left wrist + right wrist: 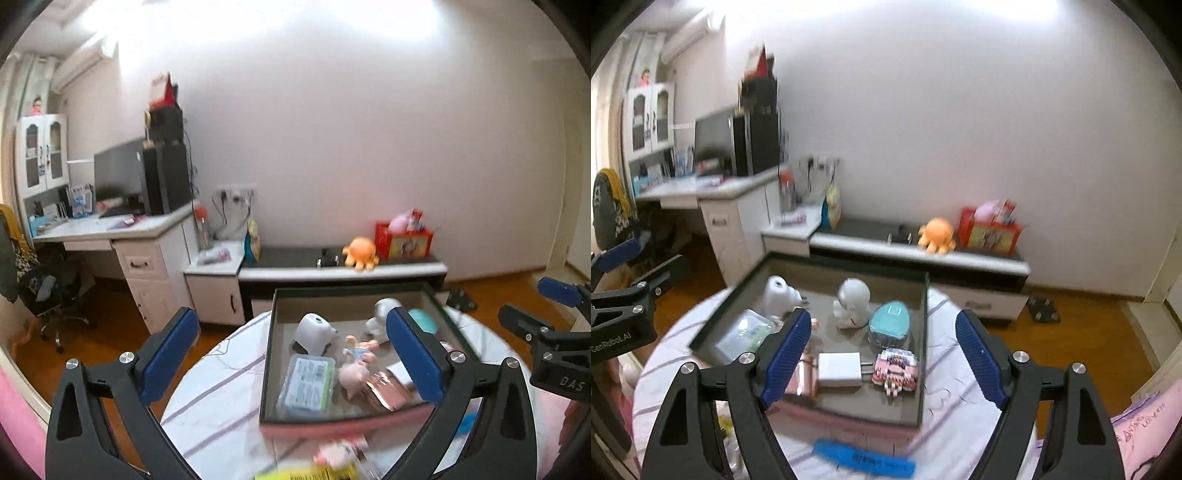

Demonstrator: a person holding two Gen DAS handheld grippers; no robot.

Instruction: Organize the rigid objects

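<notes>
A dark open box sits on a round table with a striped cloth. It holds a white figurine, a white device, a teal case, a white charger, a clear plastic case, a pink doll, a rose-gold item and a colourful block toy. My left gripper is open and empty above the box. My right gripper is open and empty above the box. A blue flat item lies on the cloth before the box.
A yellow packet and a pink toy lie at the table's near edge. A low cabinet by the wall carries an orange octopus toy and a red box. A desk stands left.
</notes>
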